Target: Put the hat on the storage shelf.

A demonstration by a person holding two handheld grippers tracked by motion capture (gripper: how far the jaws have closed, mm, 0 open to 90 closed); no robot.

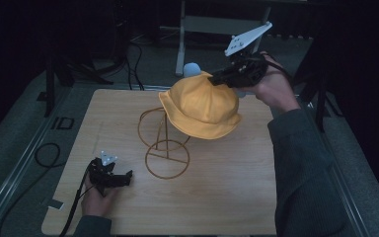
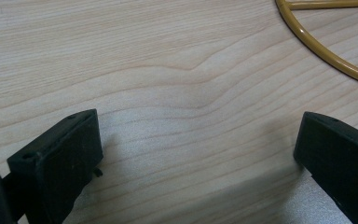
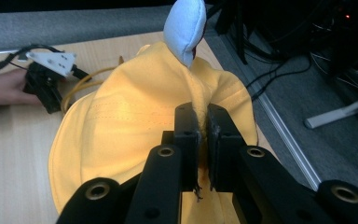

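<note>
Pinching a fold of the yellow hat [image 1: 202,106] in my right gripper [image 3: 203,123], I hold it up over the wire stand [image 1: 165,143]. Jaws spread wide, my left gripper [image 1: 121,178] rests on the table [image 1: 217,197] beside the stand's base ring.

A plain yellow hat [image 1: 202,106] with a pale blue-white tip [image 3: 185,25], a golden-brown wire stand [image 1: 164,143], a light wood-grain table [image 1: 227,187], black grippers.
</note>
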